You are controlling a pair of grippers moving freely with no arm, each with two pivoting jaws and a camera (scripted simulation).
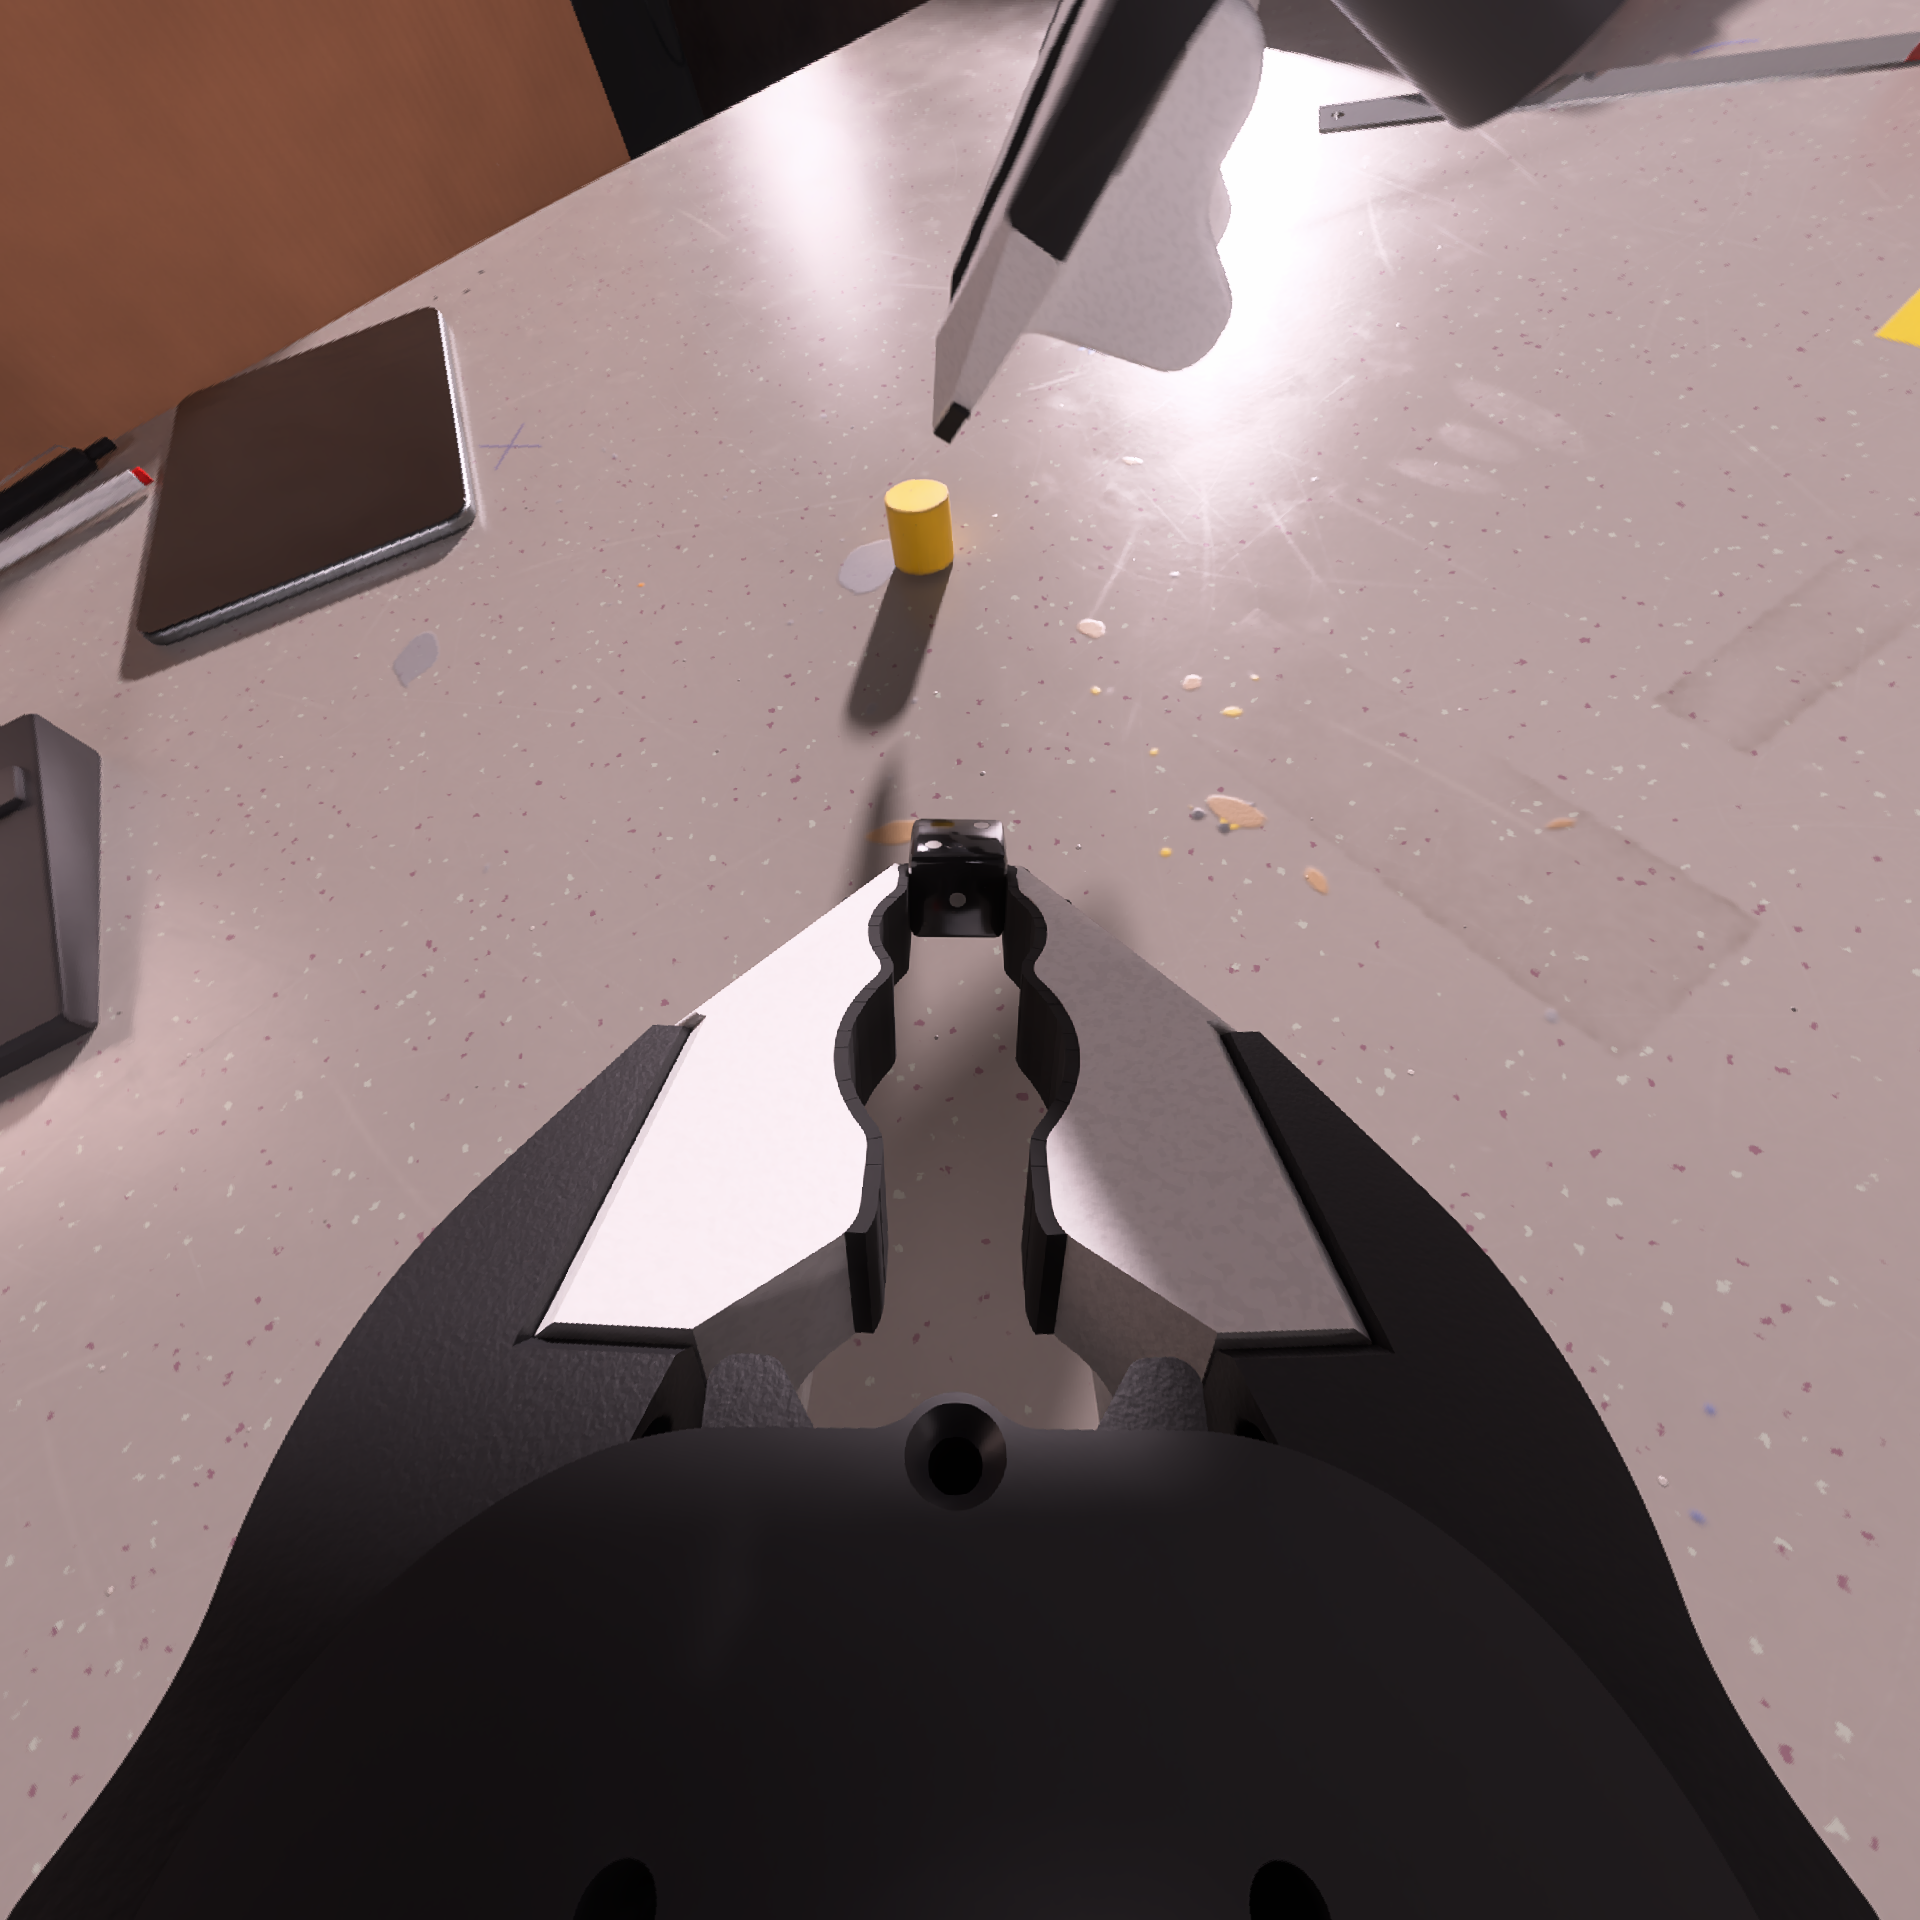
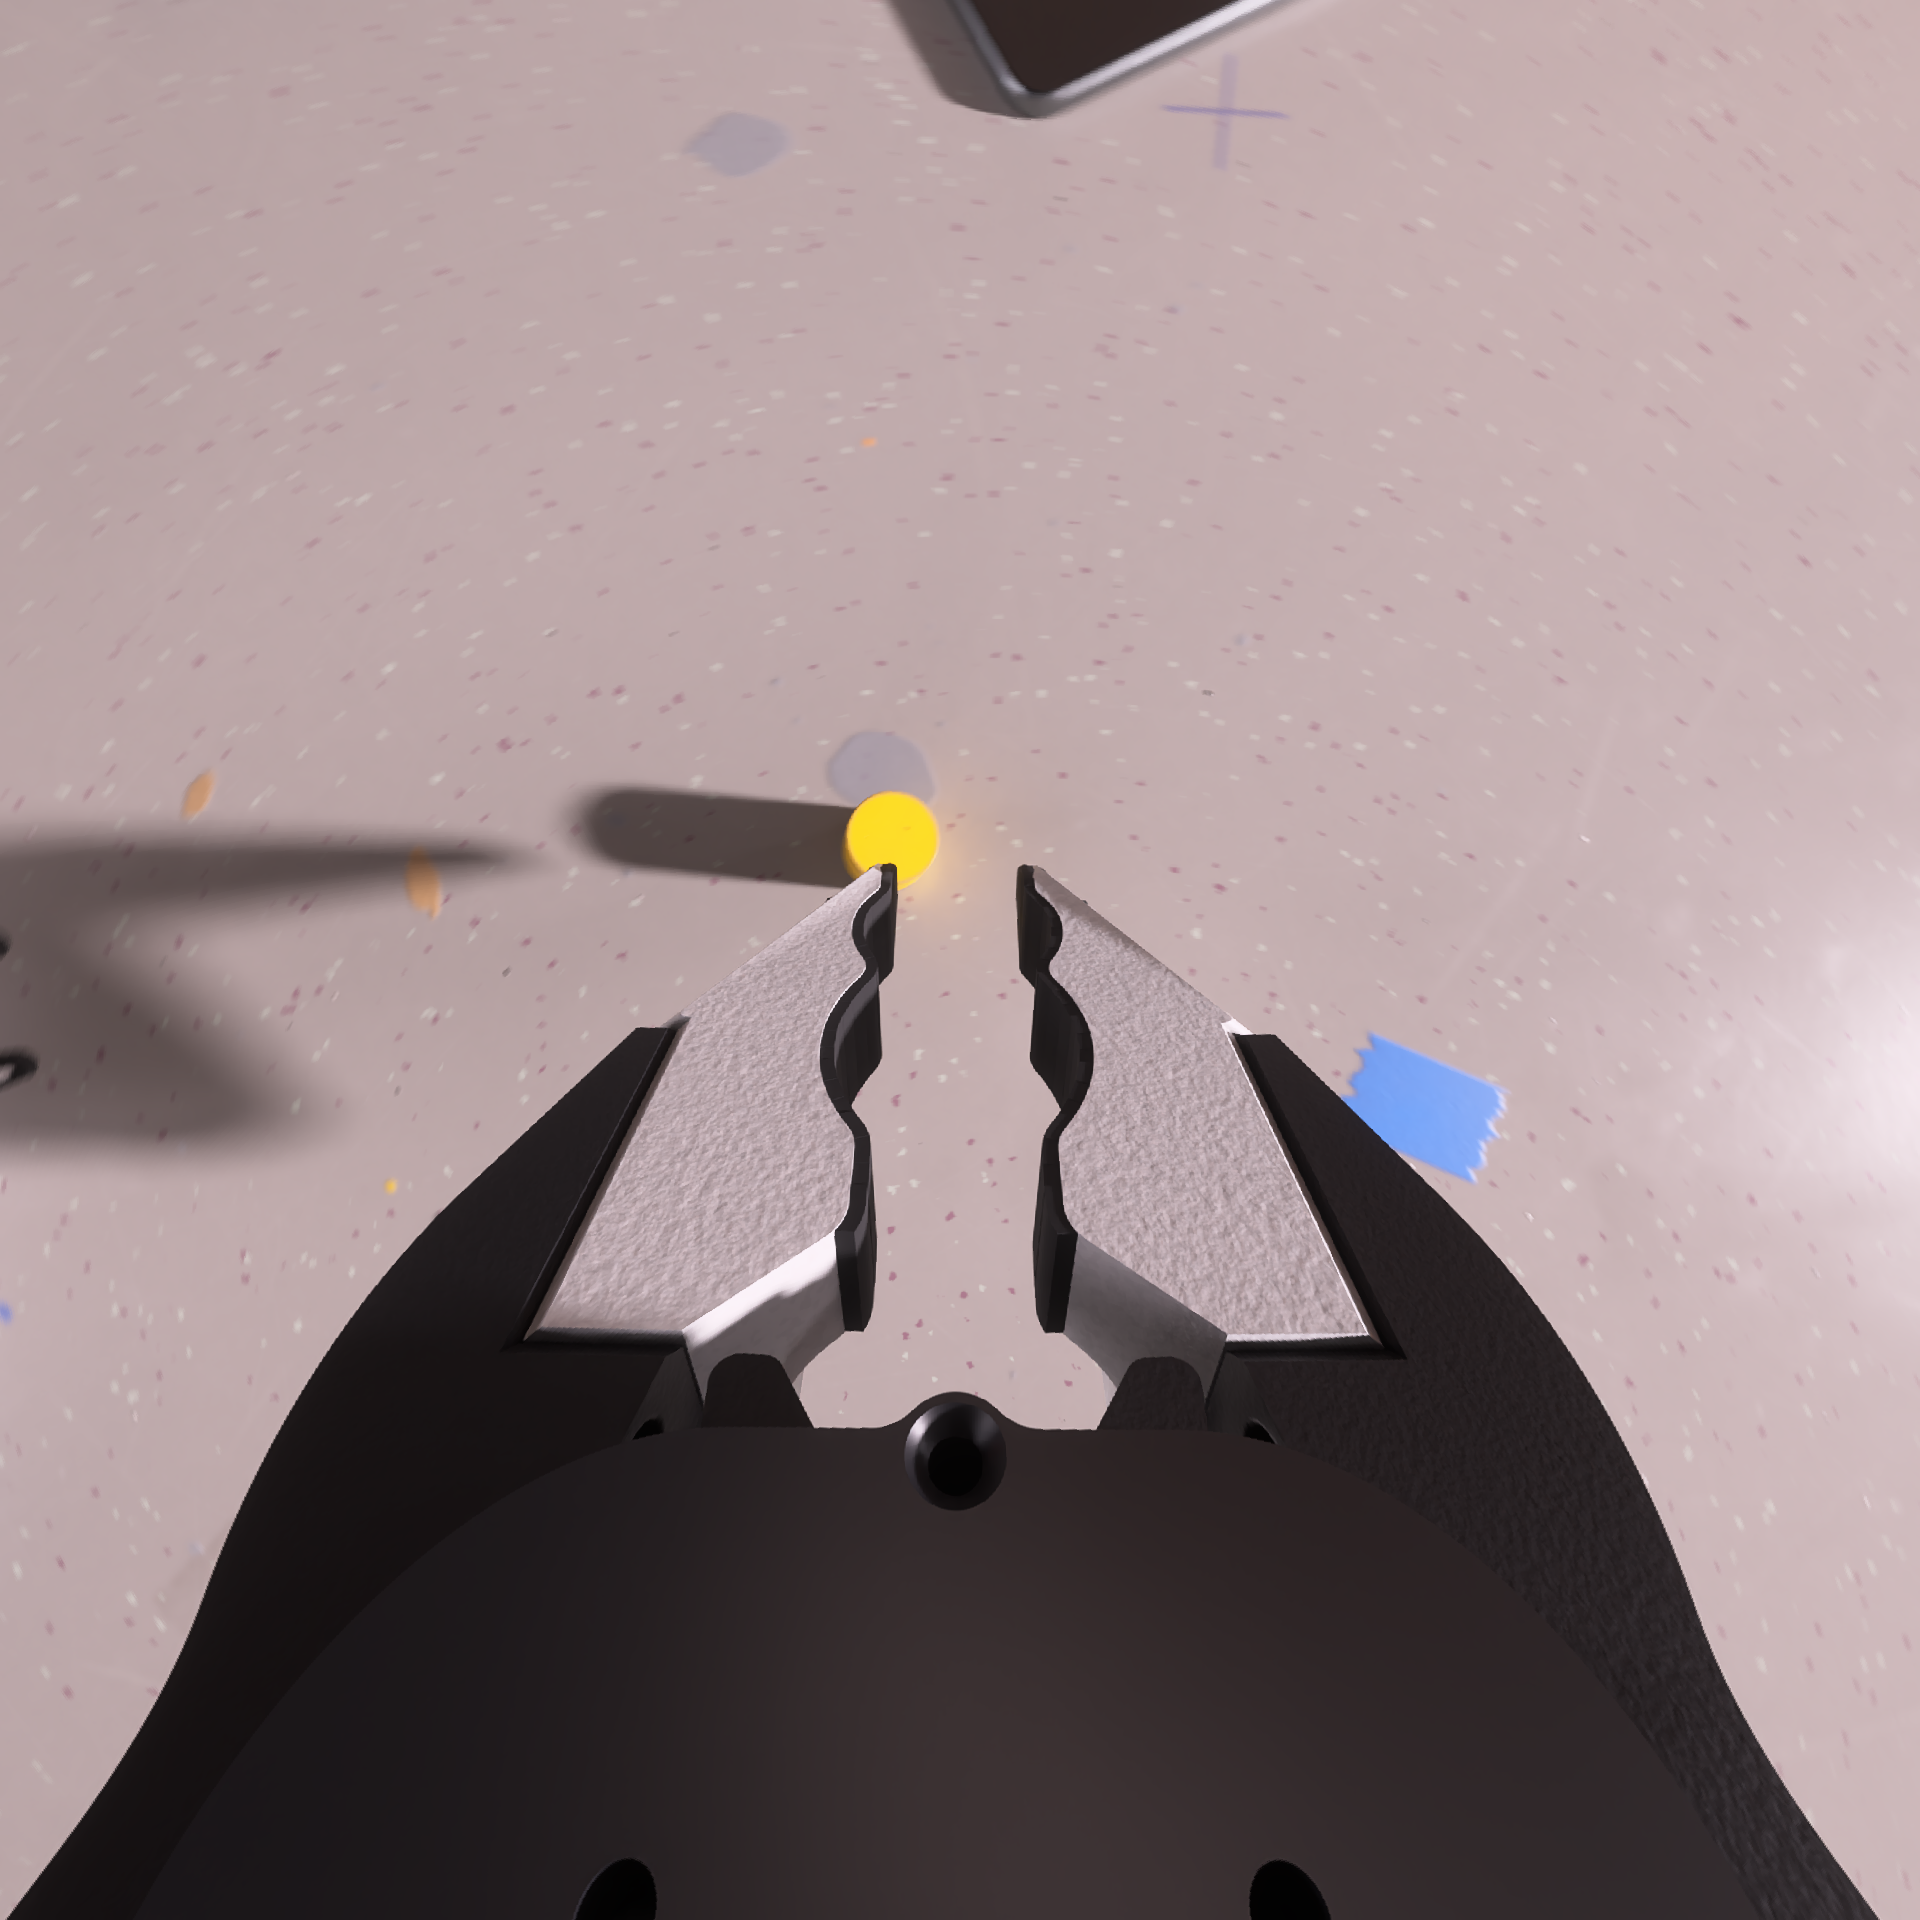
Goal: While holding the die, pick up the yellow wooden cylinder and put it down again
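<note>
My left gripper (image 1: pixel 956 883) is shut on a small black die (image 1: pixel 956 878) with white pips and holds it above the table. The yellow wooden cylinder (image 1: pixel 918 525) stands upright on the table beyond the die. My right gripper (image 1: pixel 951 421) hangs above the cylinder and points down at it. In the right wrist view the right gripper (image 2: pixel 956 883) is open and empty. There the cylinder (image 2: pixel 891 836) shows from above, just past the left fingertip (image 2: pixel 881 896) and apart from it.
A dark tablet (image 1: pixel 307 473) lies at the left, its corner also in the right wrist view (image 2: pixel 1101 47). Pens (image 1: pixel 62 499) lie at the far left, a grey box (image 1: pixel 47 894) at the left edge. A metal ruler (image 1: pixel 1382 109) lies far right. Blue tape (image 2: pixel 1429 1107) sticks to the speckled table (image 1: pixel 1455 935).
</note>
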